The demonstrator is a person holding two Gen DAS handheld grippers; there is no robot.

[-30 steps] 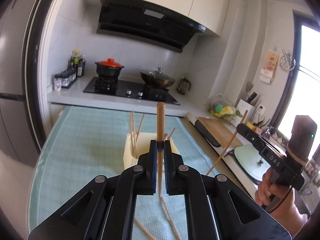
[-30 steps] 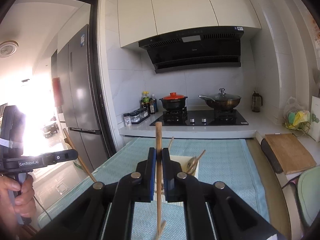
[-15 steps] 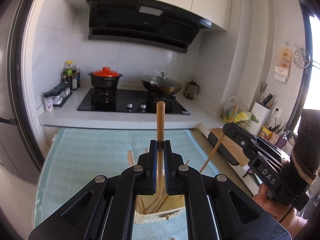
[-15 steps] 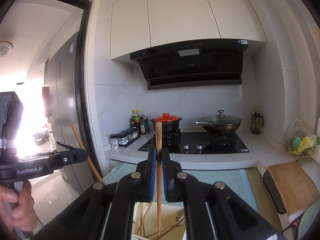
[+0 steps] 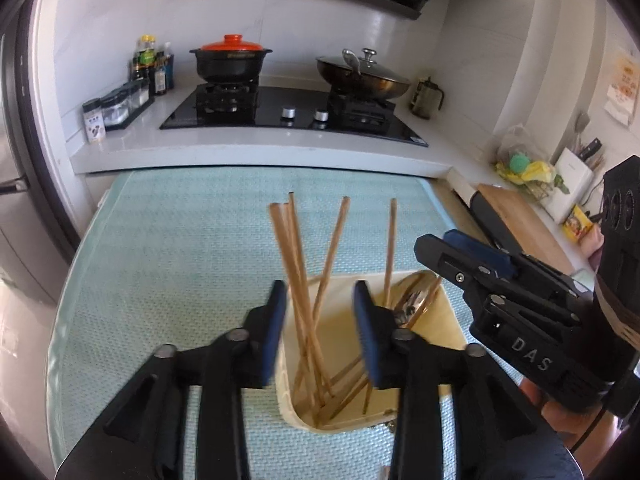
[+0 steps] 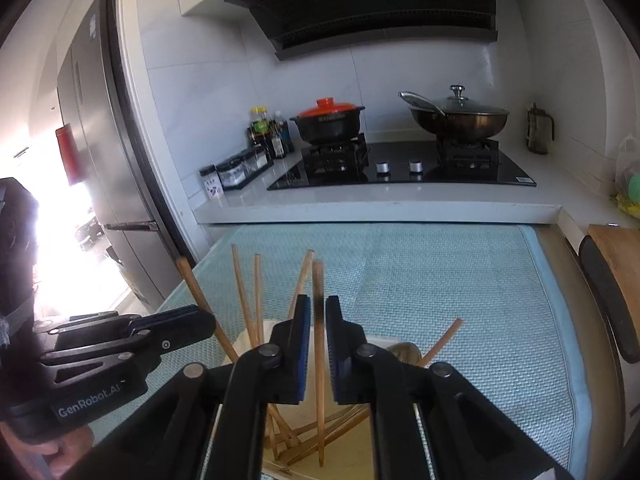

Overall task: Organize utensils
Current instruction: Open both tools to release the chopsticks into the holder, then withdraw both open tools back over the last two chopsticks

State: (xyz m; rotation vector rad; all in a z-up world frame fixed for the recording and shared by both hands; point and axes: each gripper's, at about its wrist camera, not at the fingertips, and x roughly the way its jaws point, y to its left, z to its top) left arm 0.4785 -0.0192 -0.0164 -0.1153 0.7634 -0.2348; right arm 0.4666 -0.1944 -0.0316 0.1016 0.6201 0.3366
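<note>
A cream utensil holder (image 5: 448, 316) stands on the light blue mat (image 5: 168, 264) and holds several wooden chopsticks (image 5: 298, 276) leaning upright. My left gripper (image 5: 320, 312) hangs over the holder's left part, jaws open and empty, with chopsticks standing loose between them. My right gripper (image 6: 318, 320) is over the same holder (image 6: 248, 340); its jaws stand slightly apart around one chopstick (image 6: 319, 360) whose tip reaches down into the holder. A metal spoon (image 6: 404, 350) shows at the holder's right side. Each gripper shows in the other's view, left (image 6: 120, 344) and right (image 5: 500, 292).
A counter with a gas hob (image 5: 292, 112), a red-lidded pot (image 5: 232, 58) and a lidded wok (image 5: 364, 76) runs behind the mat. Seasoning jars (image 5: 120, 104) stand at the left. A cutting board (image 5: 524, 220) lies on the right.
Both grippers came down over the holder. The left jaws opened and let their chopstick go into the holder. The right jaws loosened around theirs, now lowered into the holder.
</note>
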